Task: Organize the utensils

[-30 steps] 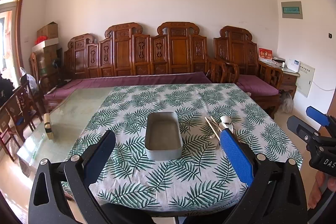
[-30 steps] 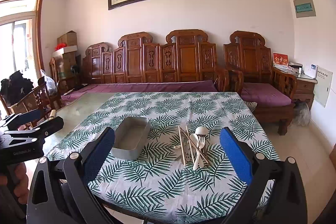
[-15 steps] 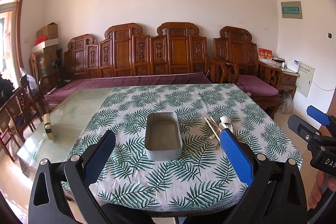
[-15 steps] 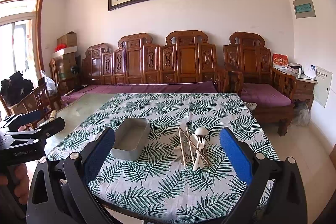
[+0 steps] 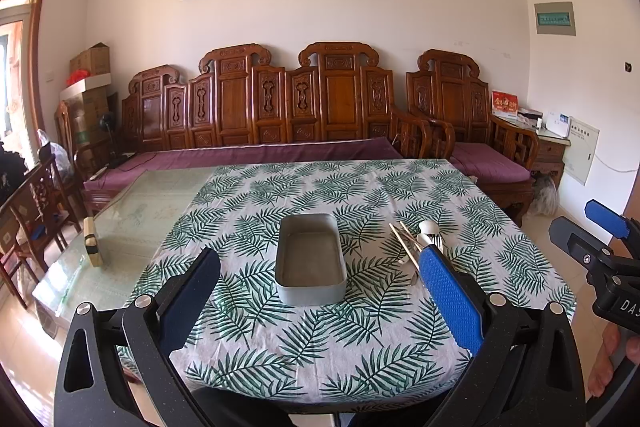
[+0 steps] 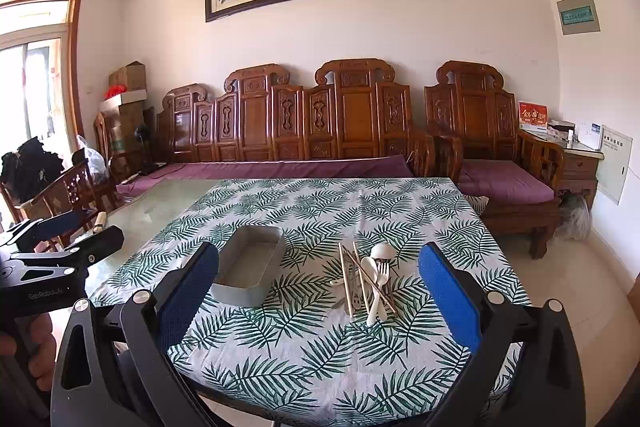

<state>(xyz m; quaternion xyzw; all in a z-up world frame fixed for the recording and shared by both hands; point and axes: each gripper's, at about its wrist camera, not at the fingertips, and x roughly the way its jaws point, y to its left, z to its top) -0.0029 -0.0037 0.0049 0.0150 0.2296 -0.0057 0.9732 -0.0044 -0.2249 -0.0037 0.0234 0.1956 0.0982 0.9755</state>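
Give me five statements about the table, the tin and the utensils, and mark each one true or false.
1. The grey rectangular metal tin holds nothing. True.
2. The pile of wooden chopsticks, white spoons and fork lies inside the tin. False: it lies on the cloth to the tin's right.
3. The left gripper is shut on a spoon. False: its fingers are spread apart and hold nothing.
4. The right gripper is open, short of the utensils. True.
5. The green leaf-print tablecloth covers the whole glass tabletop. False: bare glass shows on the left.
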